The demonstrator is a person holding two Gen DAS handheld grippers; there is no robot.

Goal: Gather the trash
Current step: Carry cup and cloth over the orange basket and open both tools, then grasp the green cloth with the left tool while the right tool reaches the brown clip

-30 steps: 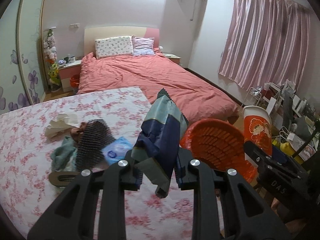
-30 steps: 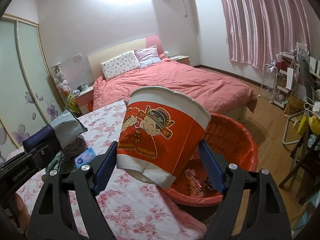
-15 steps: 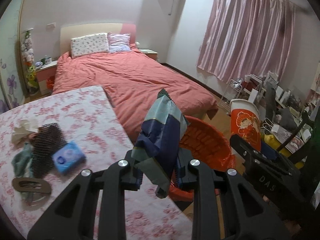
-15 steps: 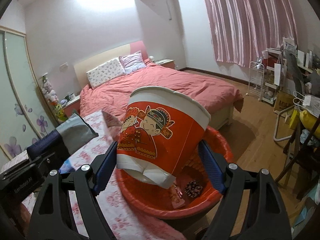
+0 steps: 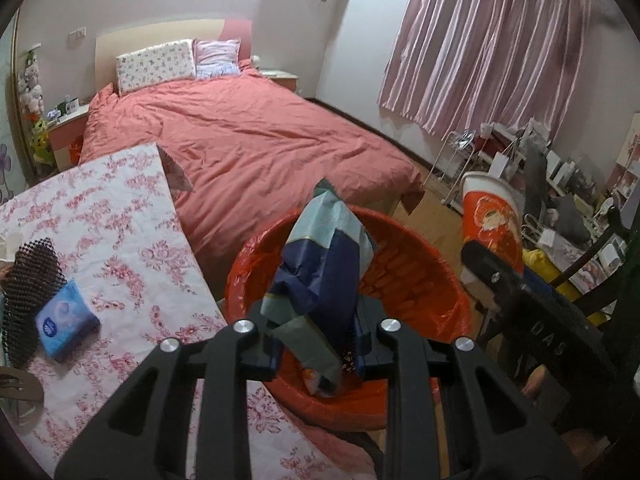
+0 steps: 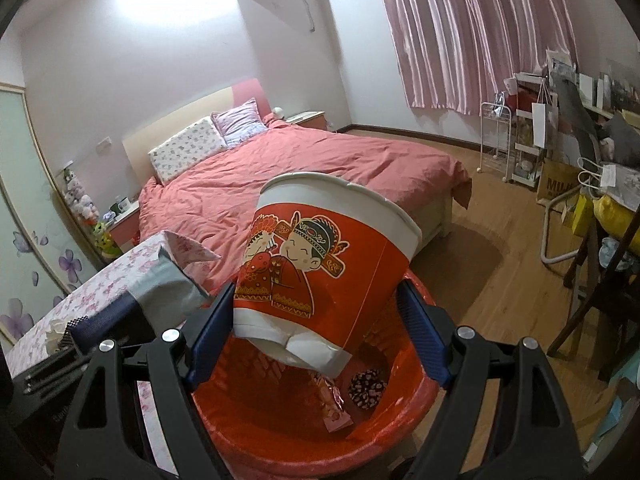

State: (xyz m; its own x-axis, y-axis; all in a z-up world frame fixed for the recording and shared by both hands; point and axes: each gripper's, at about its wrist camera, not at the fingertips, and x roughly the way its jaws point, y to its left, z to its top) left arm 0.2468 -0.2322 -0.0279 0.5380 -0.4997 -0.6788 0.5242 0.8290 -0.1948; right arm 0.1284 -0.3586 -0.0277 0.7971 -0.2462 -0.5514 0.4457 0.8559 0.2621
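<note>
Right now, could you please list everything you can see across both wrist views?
Snack bag: one, navy and pale blue, held above the bin.
Paper cup: one, red and white, held above the bin.
Trash bin: one, red, on the floor beside the table.
Wrappers: two or so, pink and dark, inside the bin.
Table: one, pink floral cloth, left.
Tissue pack: one, blue, on the table.
Foam net: one, black, beside the tissue pack.
Bed: one, coral red, behind.
Curtain: one, pink, right wall.
Left tool: shut on the snack bag.
Right tool: shut on the paper cup.
</note>
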